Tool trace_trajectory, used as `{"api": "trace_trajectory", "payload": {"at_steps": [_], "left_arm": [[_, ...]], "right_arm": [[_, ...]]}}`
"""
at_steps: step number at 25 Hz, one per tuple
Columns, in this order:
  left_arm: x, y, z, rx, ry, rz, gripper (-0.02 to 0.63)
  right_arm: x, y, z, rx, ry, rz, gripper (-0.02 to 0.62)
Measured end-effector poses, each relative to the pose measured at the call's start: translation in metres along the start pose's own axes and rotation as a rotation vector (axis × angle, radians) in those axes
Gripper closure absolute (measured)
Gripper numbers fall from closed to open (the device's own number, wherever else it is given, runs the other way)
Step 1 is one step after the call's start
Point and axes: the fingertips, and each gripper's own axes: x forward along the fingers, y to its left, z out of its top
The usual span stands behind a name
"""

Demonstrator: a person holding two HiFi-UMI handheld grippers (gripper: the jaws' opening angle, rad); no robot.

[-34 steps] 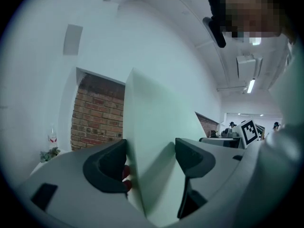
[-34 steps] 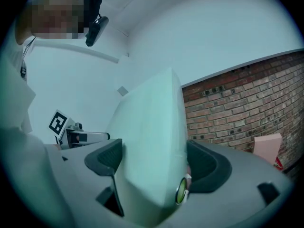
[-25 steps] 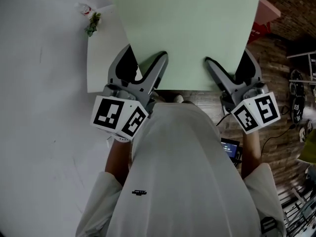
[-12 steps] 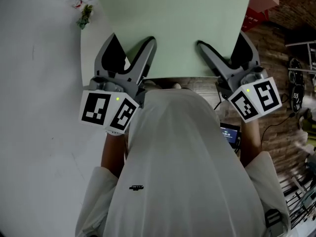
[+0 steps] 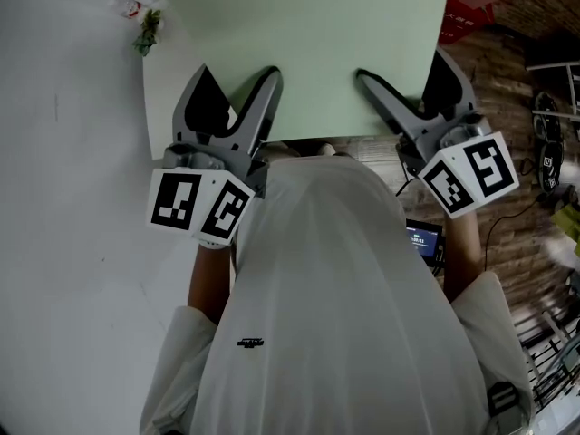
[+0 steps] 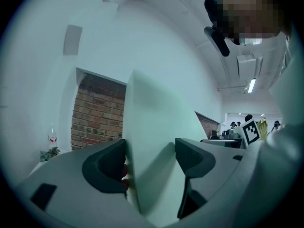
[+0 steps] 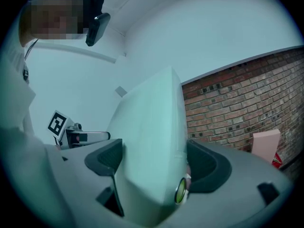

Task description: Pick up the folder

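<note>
Fingers (image 6: 110, 164) of the left gripper (image 5: 236, 72) are closed on the near edge of the folder (image 5: 308, 43), one above the sheet and one below. The right gripper (image 5: 399, 69) clamps the same edge further along, and in its own view the folder (image 7: 152, 127) fills the whole gap between its two pads. That makes two grippers, four fingers and one pale green folder, held out in front of the person's white shirt (image 5: 317, 315).

From the left gripper view the folder (image 6: 152, 118) rises edge-on between the pads, which press it from both sides.

The folder's near edge runs straight between the two grippers. Its left part overlaps one white sheet (image 5: 163, 107) lying on the white table (image 5: 63, 198). Its right edge hangs over the wooden floor (image 5: 507, 98), near one red and pink box (image 5: 467, 7). A small sprig (image 5: 145, 30) lies on the table well left of the folder, with bare tabletop between them. One lit screen (image 5: 424, 240) sits below the right gripper.

Against a second ago, the folder, both grippers and the sprig all sit higher and further left in the head view. The grip looks the same.
</note>
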Motion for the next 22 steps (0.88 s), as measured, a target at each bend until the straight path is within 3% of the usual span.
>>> {"api": "trace_trajectory", "payload": {"at_steps": [22], "left_arm": [[0.0051, 0.0023, -0.0090, -0.039, 0.027, -0.002, 0.282]], "right_arm": [[0.0023, -0.0051, -0.0057, -0.002, 0.035, -0.012, 0.166]]}}
